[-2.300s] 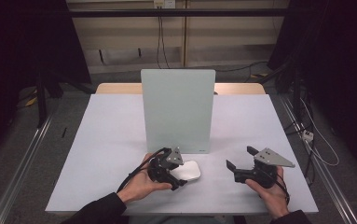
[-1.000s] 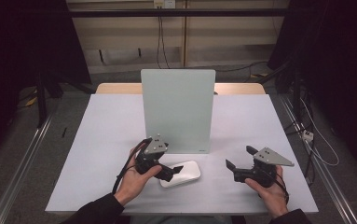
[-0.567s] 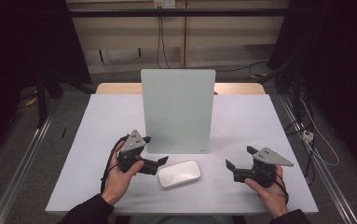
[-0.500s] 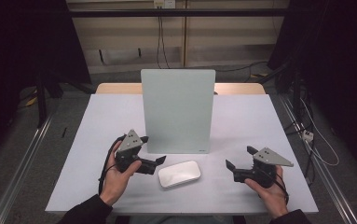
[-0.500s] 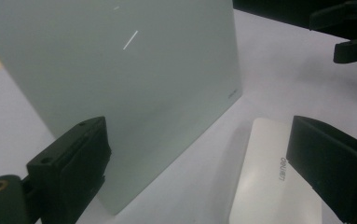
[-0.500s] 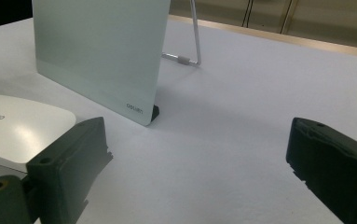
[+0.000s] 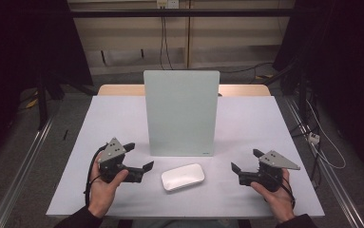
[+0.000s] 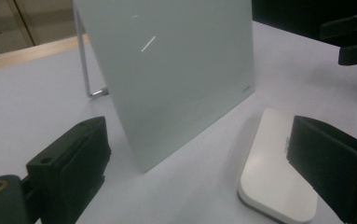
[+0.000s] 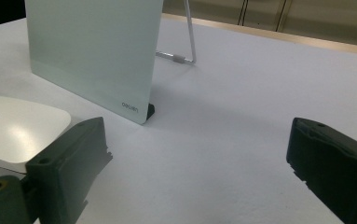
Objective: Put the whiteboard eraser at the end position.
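Two grippers over one pale grey table (image 7: pixel 246 118), matte top, wooden strip along its far edge. Room is dark at both sides; beige wall panels and hanging cables behind, grey floor with metal rails either side of the table.

White flat pad (image 7: pixel 183 176) lies on the table near the front edge, rounded corners, just in front of the upright frosted board (image 7: pixel 181 113). In the left gripper view the pad (image 8: pixel 274 172) sits at lower right, partly behind the right-hand jaw. Board (image 8: pixel 167 79) stands tilted back on a thin wire stand (image 9: pixel 188 44); small dark foot at its lower corner, logo on that corner.

Left gripper (image 7: pixel 139 161) is held just left of the pad, jaws wide apart, gripping nothing, not touching the pad. Right gripper (image 7: pixel 246 170) is held well right of the pad, jaws also spread wide, nothing between them but bare table. Board blocks the table's middle behind it.
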The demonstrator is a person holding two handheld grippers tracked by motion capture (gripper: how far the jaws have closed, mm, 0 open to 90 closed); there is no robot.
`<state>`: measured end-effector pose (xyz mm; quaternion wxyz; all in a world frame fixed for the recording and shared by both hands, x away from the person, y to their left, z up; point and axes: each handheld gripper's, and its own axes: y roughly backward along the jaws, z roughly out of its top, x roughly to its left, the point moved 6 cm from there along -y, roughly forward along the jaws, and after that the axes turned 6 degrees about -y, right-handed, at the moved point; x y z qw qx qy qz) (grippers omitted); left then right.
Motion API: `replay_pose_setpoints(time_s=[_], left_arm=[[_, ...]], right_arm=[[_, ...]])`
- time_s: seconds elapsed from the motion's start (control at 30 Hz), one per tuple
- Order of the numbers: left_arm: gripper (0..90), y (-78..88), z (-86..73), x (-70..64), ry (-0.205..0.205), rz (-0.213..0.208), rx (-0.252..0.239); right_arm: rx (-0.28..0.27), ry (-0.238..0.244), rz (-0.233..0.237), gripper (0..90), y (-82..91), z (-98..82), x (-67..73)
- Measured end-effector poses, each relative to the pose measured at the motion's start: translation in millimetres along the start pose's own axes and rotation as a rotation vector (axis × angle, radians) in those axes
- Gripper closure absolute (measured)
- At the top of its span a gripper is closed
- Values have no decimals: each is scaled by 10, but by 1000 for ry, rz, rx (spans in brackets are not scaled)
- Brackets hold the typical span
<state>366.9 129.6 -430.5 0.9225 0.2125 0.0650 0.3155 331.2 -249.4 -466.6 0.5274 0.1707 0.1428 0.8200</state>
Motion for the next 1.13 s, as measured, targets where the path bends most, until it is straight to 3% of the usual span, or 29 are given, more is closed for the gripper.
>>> replay_pose_setpoints(time_s=[0.1, 0.47, 0.7, 0.93, 1.13], left_arm=[[60, 86, -54, 63, 18, 24, 6], [62, 237, -255, 118, 12, 82, 30], [60, 274, -312, 99, 9, 75, 26], [56, 272, -353, 117, 34, 117, 0], [56, 304, -353, 149, 42, 112, -7]], right_arm=[[2, 4, -5, 46, -4, -3, -4], [8, -1, -13, 45, -4, -9, -11], [5, -5, -16, 47, 13, -12, -25], [3, -11, -21, 50, 39, -19, -38], [5, -7, -22, 51, 34, -21, -40]])
